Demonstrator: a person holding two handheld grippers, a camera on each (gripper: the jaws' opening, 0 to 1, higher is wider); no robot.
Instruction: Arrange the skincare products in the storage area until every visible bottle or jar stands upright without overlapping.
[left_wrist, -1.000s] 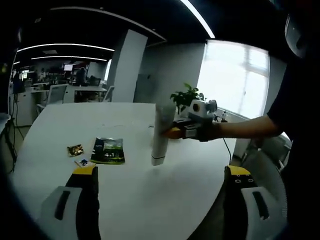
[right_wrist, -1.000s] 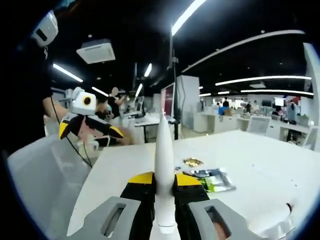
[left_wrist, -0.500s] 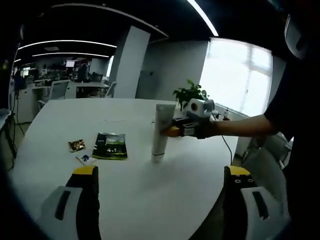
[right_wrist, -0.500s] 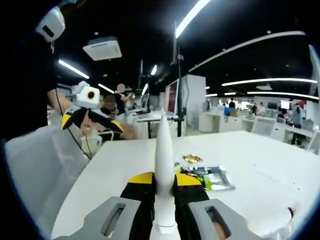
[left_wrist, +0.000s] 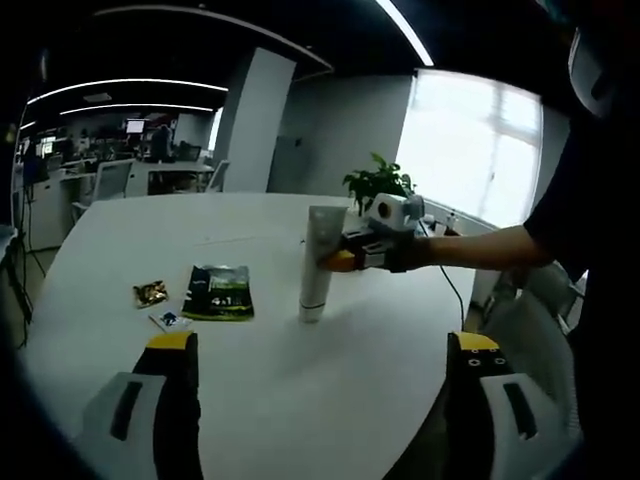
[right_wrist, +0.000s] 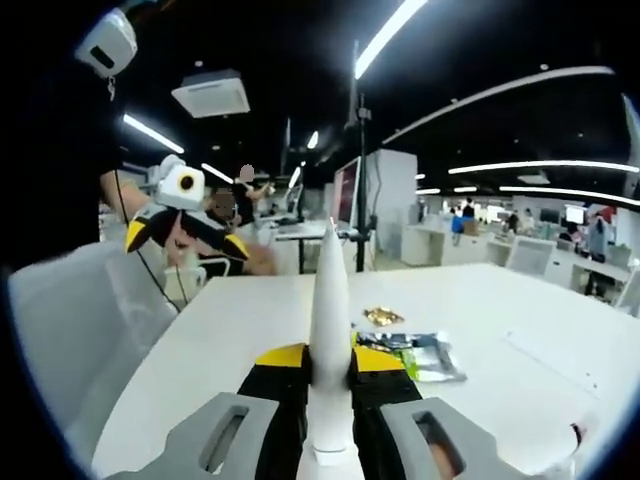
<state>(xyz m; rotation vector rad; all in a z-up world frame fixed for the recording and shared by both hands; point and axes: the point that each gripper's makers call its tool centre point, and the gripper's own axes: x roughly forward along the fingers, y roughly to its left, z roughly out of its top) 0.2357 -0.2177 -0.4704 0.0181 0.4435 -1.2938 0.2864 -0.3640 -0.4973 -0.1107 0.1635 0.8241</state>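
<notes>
A white skincare tube (left_wrist: 319, 262) stands cap-down on the white table (left_wrist: 120, 240), with my right gripper (left_wrist: 345, 258) shut on its upper part. In the right gripper view the same tube (right_wrist: 329, 350) rises between the yellow-tipped jaws of the right gripper (right_wrist: 328, 362). My left gripper (left_wrist: 322, 345) is open over the table's near side, well short of the tube, nothing between its jaws. The left gripper (right_wrist: 185, 236) also appears in the right gripper view, held up in a hand at the left.
A dark green sachet (left_wrist: 219, 293), a small gold packet (left_wrist: 150, 293) and a tiny blue-white packet (left_wrist: 166, 321) lie flat left of the tube. A potted plant (left_wrist: 375, 186) stands at the table's far edge. A grey chair back (right_wrist: 80, 330) is beside the table.
The tube has come down from hanging tilted above the table to standing on its cap. The right gripper stays shut on it. The left gripper stays open.
</notes>
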